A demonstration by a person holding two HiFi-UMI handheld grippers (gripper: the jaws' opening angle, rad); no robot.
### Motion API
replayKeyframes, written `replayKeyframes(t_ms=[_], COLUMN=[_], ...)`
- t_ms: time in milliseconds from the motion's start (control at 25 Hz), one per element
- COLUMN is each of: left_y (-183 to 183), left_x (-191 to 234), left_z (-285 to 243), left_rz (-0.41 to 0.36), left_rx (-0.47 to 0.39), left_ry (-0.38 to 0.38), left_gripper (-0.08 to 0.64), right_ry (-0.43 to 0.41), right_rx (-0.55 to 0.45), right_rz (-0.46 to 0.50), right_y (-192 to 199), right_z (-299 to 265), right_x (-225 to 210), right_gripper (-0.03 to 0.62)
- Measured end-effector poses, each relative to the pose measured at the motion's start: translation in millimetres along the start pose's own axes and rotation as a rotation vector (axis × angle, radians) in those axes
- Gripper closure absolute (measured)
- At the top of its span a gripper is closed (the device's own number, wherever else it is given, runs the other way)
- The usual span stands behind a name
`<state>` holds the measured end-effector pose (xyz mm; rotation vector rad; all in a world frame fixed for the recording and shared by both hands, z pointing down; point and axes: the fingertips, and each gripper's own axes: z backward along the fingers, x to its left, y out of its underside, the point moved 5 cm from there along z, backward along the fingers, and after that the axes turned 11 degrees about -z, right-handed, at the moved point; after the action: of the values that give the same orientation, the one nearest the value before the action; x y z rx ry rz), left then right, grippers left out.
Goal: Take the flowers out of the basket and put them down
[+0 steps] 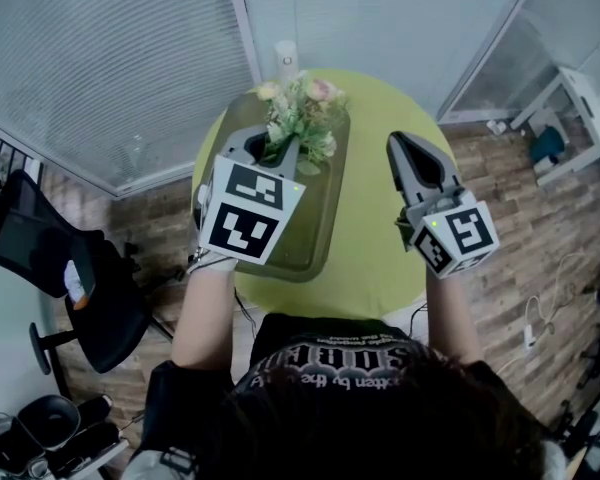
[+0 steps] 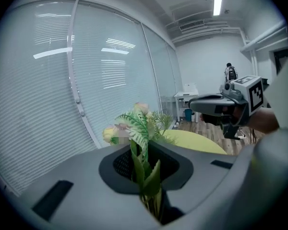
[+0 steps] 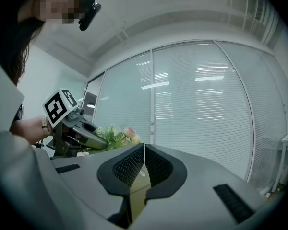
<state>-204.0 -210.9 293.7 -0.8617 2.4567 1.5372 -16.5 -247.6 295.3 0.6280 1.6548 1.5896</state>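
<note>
A bunch of artificial flowers (image 1: 302,116) with pink and yellow heads and green fern leaves hangs over the far end of the olive-green basket (image 1: 315,230), which lies on the round yellow-green table (image 1: 380,248). My left gripper (image 1: 280,150) is shut on the green stems (image 2: 147,178); the blooms (image 2: 133,122) stick out past its jaws. My right gripper (image 1: 399,142) hovers over the table to the right of the basket, shut with nothing in it. In the right gripper view the pads (image 3: 134,164) meet, and the left gripper (image 3: 81,131) with the flowers (image 3: 117,136) shows at the left.
A white cylindrical container (image 1: 285,58) stands at the table's far edge. Window blinds (image 1: 110,58) run behind the table. A black office chair (image 1: 75,283) stands on the wooden floor at the left. White furniture (image 1: 580,118) is at the far right.
</note>
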Motion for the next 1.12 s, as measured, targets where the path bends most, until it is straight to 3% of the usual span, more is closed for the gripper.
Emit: replayKeyframes(t_ms=[440,1120], left_y=[-13.6,-53.4], left_x=[-12.0,-71.9], left_z=[2.7,2.5], left_rz=[-0.011,-0.015], left_rx=[-0.046,-0.115], left_ry=[0.017,0.113], left_gripper=[0.520,0.515], right_ry=[0.023,0.106], right_rx=[-0.012,-0.033], right_rz=[0.007,0.014], right_y=[-4.2,-11.4], right_z=[11.5,73.8], right_x=[-1.7,-15.3], right_gripper=[0.563,0.561])
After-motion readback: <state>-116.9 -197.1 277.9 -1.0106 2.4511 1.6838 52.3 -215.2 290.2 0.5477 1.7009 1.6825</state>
